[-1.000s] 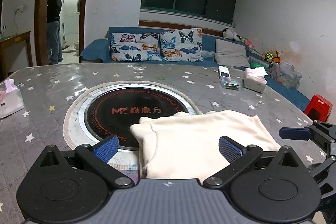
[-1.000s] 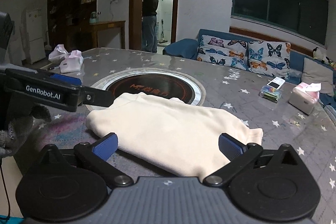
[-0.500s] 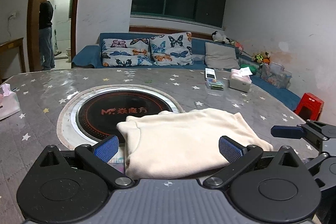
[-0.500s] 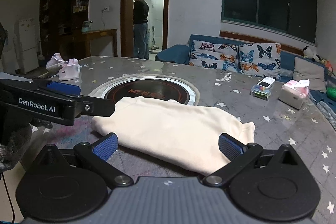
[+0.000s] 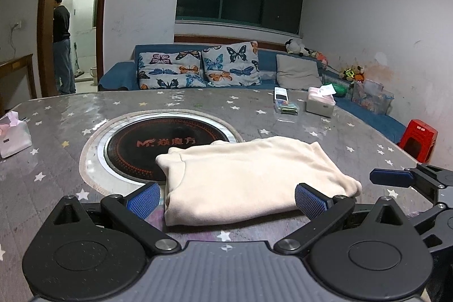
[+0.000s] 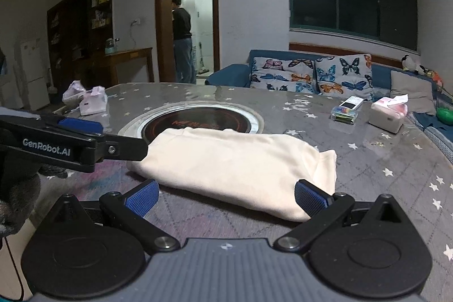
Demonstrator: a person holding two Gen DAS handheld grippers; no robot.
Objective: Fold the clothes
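I see the cream cloth (image 5: pixel 249 177) lying folded flat on the grey star table (image 5: pixel 70 115). Its far edge lies over the round black burner (image 5: pixel 158 143) in the middle of the table. My left gripper (image 5: pixel 226 198) has its two blue pads wide apart, and it holds nothing. The cloth sits just past it, at 12 o'clock. My right gripper (image 6: pixel 226 197) is spread wide too, with nothing in it. In its view the cloth (image 6: pixel 235 160) is at 12 o'clock, and its near fold lies just beside the pad at 3 o'clock. I can see the left gripper (image 6: pixel 76 143) from the side at 9 o'clock, near the cloth's left end. A white tissue box (image 5: pixel 321 104) sits far back at 1 o'clock. A person (image 6: pixel 181 44) stands in the doorway at 11 o'clock
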